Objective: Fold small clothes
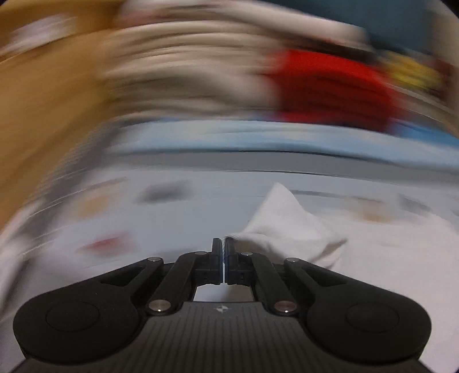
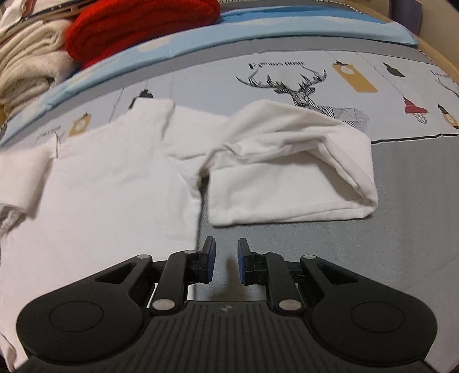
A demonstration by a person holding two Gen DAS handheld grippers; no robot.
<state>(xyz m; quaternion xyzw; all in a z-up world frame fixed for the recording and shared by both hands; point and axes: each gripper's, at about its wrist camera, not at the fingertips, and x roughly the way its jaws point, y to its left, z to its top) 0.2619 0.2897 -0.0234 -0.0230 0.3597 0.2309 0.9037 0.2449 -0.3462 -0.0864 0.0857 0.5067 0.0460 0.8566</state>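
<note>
A bed sheet (image 2: 401, 178) covers the bed, grey nearest the camera and pale farther back, printed with a line-drawn stag (image 2: 304, 89), lamps and tags. Beyond it lies a light blue cloth (image 2: 258, 31). On that sits a folded red blanket (image 2: 137, 25), touching a stack of cream blankets (image 2: 31, 60) at its left.

Left view smeared by motion blur; right view sharp, evenly lit.

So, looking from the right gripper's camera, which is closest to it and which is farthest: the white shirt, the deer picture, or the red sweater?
From the right gripper:
1. White shirt, just ahead and to the left, on the bed sheet.
2. Deer picture, farther up the sheet, right of centre.
3. Red sweater, farthest, in the pile at top left.
</note>
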